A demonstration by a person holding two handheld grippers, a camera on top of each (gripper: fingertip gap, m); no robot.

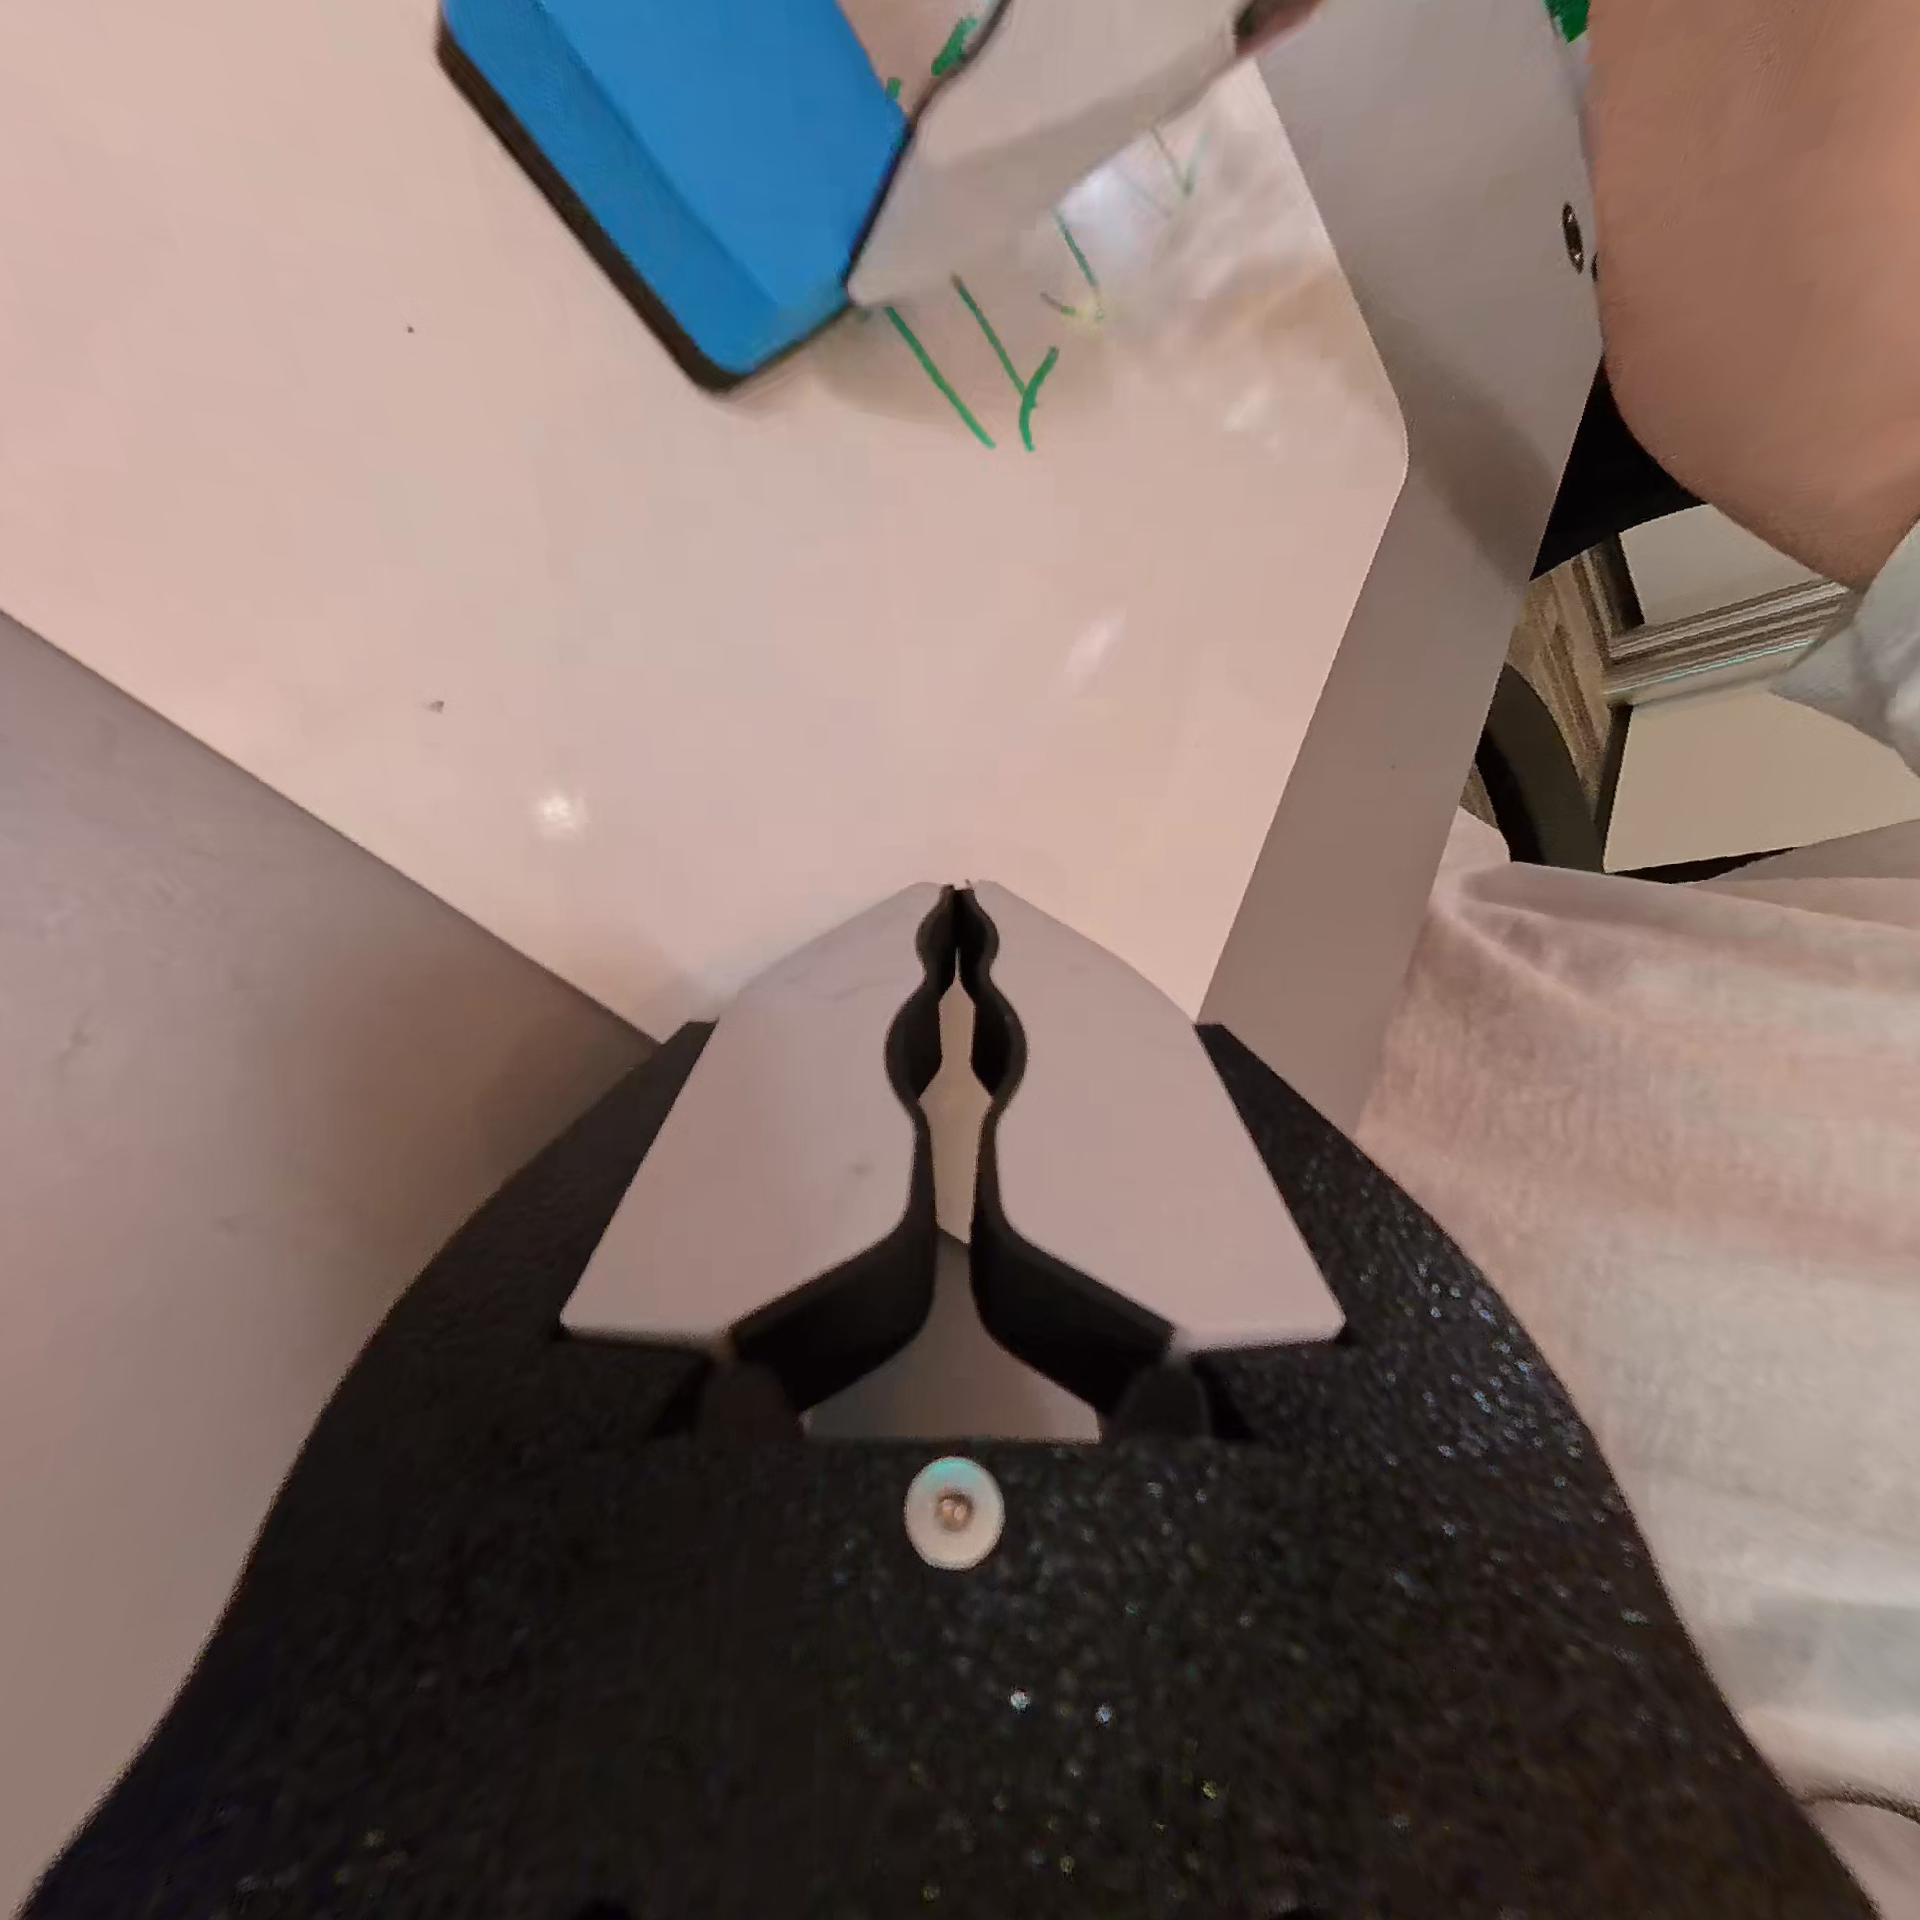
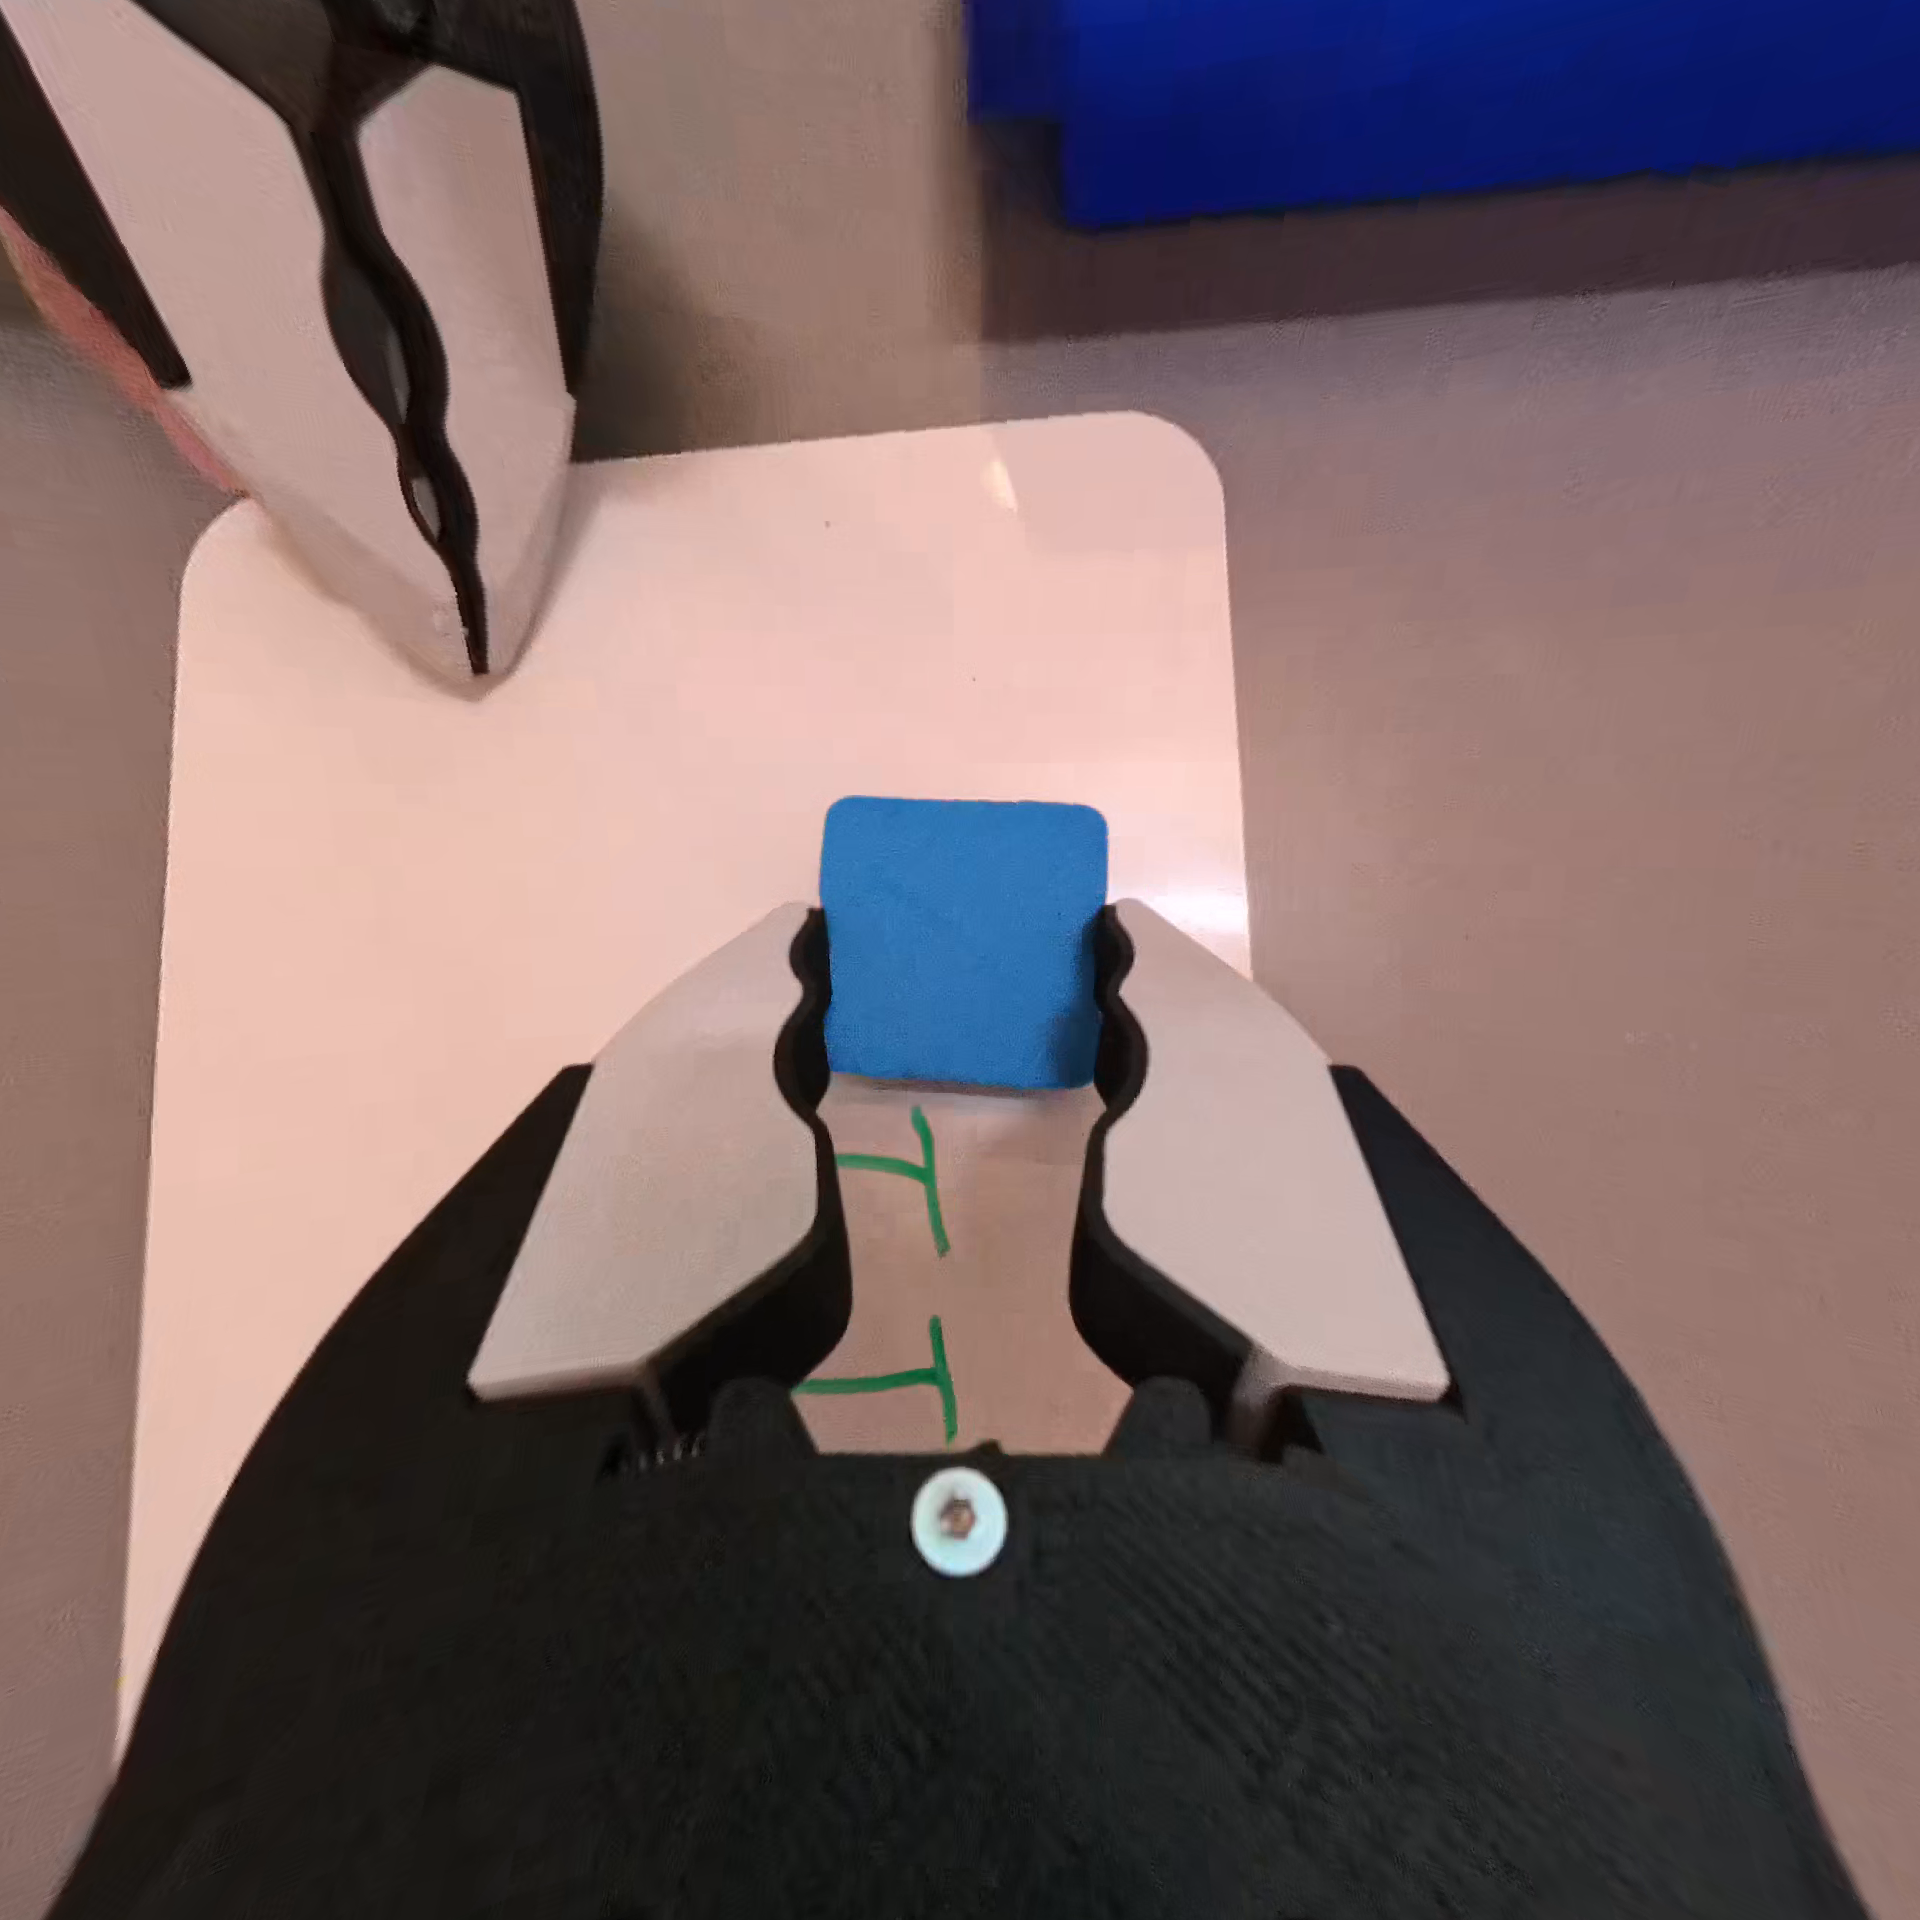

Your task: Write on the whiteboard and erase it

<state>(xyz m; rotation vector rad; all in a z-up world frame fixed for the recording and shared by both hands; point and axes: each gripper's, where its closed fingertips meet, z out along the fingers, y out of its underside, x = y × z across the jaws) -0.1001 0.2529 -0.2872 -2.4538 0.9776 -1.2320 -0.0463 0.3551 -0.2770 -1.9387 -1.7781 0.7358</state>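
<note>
A small white whiteboard (image 2: 520,831) with rounded corners lies flat on the grey table; it also shows in the left wrist view (image 1: 623,623). Green marker strokes (image 2: 914,1195) are on it, also seen in the left wrist view (image 1: 997,384). My right gripper (image 2: 961,914) is shut on a blue eraser (image 2: 961,935) with a black felt base, resting on the board just beyond the strokes; the eraser shows in the left wrist view (image 1: 675,177). My left gripper (image 1: 956,894) is shut and empty, its tips at the board's near corner; it also shows in the right wrist view (image 2: 462,655).
The grey table (image 2: 1558,831) surrounds the board. A blue box (image 2: 1455,104) stands at the far right edge. A person's arm (image 1: 1766,260) and light clothing (image 1: 1662,1143) fill the right of the left wrist view, with a chair frame (image 1: 1558,727) beyond the table edge.
</note>
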